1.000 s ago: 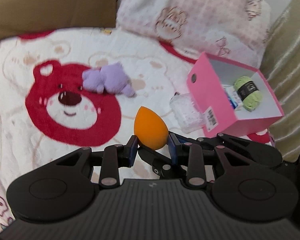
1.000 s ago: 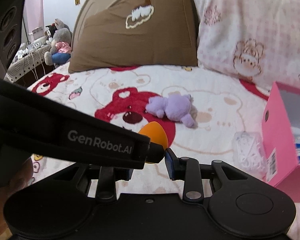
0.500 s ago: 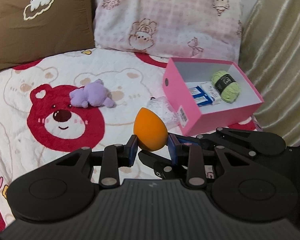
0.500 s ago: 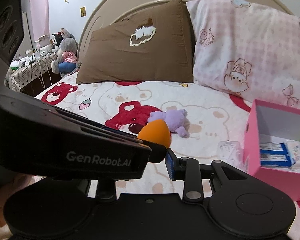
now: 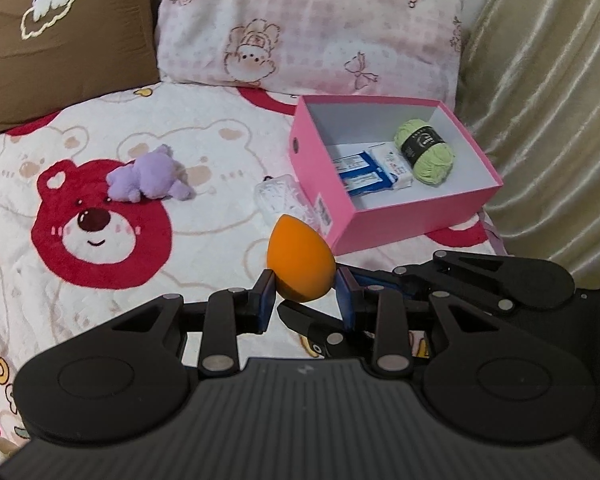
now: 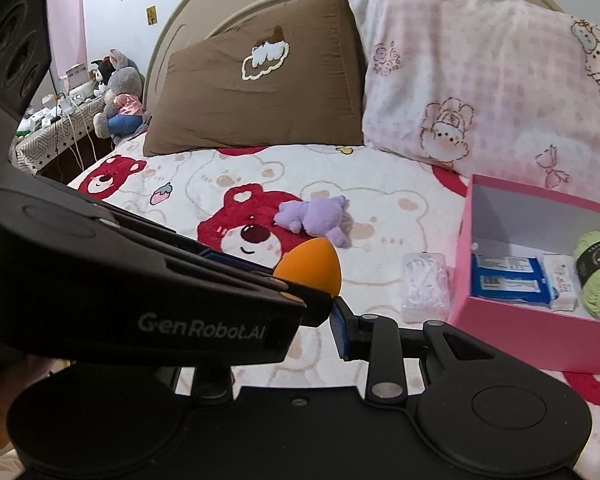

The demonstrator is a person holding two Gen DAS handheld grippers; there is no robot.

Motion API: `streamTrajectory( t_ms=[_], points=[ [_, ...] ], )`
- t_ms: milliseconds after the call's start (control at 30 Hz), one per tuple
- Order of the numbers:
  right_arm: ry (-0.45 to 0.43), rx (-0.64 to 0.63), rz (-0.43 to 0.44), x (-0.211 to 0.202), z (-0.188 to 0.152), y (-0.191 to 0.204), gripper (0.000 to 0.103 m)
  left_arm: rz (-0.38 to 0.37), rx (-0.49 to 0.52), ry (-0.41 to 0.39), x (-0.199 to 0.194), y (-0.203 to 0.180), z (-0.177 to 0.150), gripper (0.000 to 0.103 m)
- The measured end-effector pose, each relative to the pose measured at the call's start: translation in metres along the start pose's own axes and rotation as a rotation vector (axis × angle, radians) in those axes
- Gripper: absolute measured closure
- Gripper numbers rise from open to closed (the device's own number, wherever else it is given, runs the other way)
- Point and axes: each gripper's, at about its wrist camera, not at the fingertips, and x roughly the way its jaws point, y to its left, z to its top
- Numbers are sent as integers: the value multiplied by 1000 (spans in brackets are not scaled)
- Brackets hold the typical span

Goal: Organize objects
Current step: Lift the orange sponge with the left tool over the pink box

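The left claw (image 5: 305,295) is clamping an orange sponge (image 5: 300,264) above the bed (image 5: 220,240). At two o'clock a pink box (image 5: 400,216) is holding green yarn (image 5: 426,151) and blue packets (image 5: 364,172). The right claw (image 6: 324,320) is partly hidden, so I cannot tell its state.

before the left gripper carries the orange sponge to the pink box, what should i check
1. Grip: left gripper shut on the orange makeup sponge, held at its wide end: ok.
2. Pink box open on top: ok.
3. Free floor inside, in front of the green yarn and blue-white packs: ok.
4. Right gripper sits between sponge and box: not ok.
5. Clear plastic packet lies against the box's left wall, low: ok.
6. Right gripper's state: cannot tell.
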Motion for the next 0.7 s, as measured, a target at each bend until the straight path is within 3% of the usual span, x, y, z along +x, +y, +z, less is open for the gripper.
streamTrajectory(
  t_ms=[467, 700],
  points=[
    [-43, -16, -52, -32, 6, -51, 66, -29, 100, -20, 12, -64, 26, 72],
    [-57, 11, -65, -30, 0, -82, 66, -48, 115, 3, 40, -80, 39, 72]
  ],
)
